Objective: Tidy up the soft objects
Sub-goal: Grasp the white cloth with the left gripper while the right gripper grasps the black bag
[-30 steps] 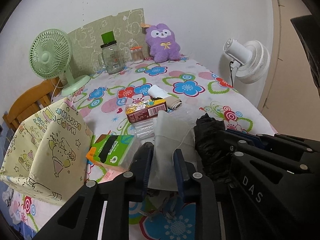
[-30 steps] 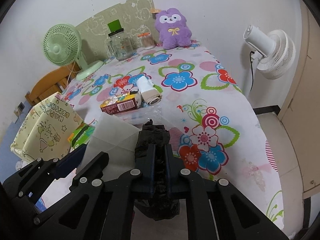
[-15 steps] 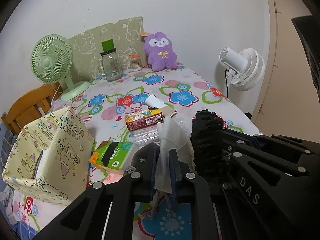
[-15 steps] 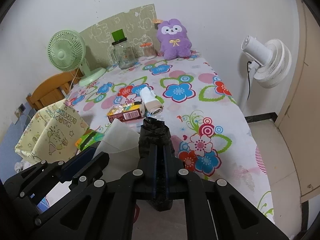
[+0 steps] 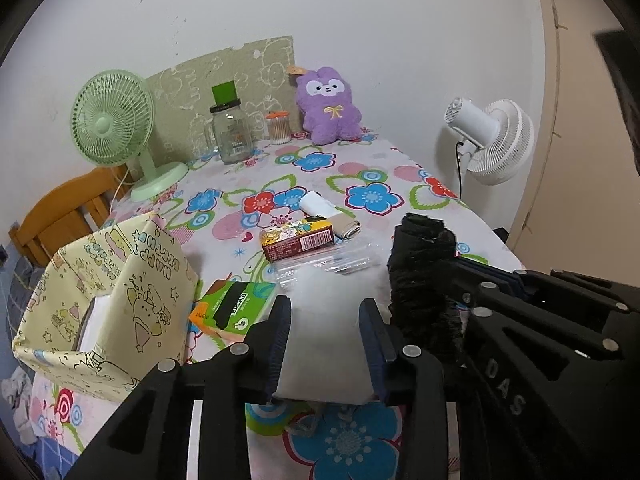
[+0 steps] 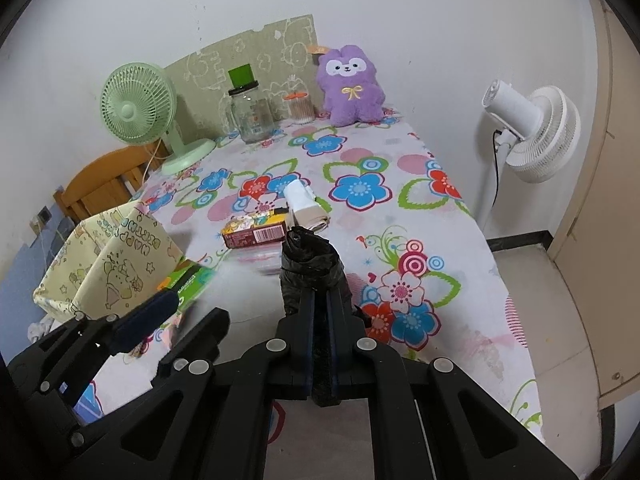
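Right gripper (image 6: 323, 304): fingers clamped tight on a crumpled black plastic bag (image 6: 310, 268), lifted above the bench (image 6: 420, 152) near its front edge; bag sticks out past the fingertips.

Left gripper (image 5: 326, 334): fingers have just been opening, now parted. A thin white translucent bag (image 5: 324, 320) sits between them; can't tell if the pads touch it.

The grippers are side by side, black bag just right of the white one.

On the floral-cloth bench:
- rolled white-and-beige cloth (image 5: 328, 214) mid-bench, touching a red snack box (image 5: 298, 238)
- clear plastic packet (image 5: 320, 266) just in front of the box
- green-and-orange tissue pack (image 5: 230, 306) near the left front
- yellow cartoon-print fabric bin (image 5: 116, 300) at the left front corner
- purple plush bunny (image 5: 330, 106) at the back edge against the wall
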{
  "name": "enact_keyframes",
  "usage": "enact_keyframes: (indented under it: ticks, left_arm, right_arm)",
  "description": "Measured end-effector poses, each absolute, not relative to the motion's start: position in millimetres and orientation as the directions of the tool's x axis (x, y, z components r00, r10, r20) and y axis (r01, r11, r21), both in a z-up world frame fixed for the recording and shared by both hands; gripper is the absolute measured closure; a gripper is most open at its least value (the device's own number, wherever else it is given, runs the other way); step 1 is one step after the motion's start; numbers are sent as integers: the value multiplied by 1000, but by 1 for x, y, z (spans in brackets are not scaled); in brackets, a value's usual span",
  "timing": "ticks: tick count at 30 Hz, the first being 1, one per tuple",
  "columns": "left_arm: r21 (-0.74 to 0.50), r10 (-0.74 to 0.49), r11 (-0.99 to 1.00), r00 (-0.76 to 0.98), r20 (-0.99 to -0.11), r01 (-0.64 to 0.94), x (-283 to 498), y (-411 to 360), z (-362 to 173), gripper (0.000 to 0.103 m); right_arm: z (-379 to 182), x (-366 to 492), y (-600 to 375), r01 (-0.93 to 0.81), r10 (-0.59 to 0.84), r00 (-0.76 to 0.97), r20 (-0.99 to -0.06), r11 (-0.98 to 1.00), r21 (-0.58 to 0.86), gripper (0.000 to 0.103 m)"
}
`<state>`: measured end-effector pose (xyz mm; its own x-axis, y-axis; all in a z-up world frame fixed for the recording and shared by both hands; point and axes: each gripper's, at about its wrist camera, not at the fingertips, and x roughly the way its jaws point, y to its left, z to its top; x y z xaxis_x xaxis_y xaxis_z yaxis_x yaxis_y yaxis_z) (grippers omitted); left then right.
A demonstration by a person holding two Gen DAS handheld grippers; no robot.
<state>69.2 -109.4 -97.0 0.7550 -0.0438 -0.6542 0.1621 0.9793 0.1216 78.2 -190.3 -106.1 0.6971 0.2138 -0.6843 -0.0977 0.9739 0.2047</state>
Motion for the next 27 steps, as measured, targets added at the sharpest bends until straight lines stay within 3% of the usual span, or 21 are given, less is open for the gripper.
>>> enact_keyframes:
  ticks: [5,18,27]
  left_arm:
    - [135,-24,980,756,-654,148,69,-109,-100,50]
    - [139,-31,976,741,-671,167,78,-121,-111,44]
    - [175,-5,970,735,-678,169,93,-134,-123,32]
  right_arm:
    - [-111,78,-188,-103,217,689,-691,974,204,95]
    - [-124,82,-201,-71,201,674,-711,975,209,95]
    - [-141,97,-222,-26,230,634,-738,960,278,95]
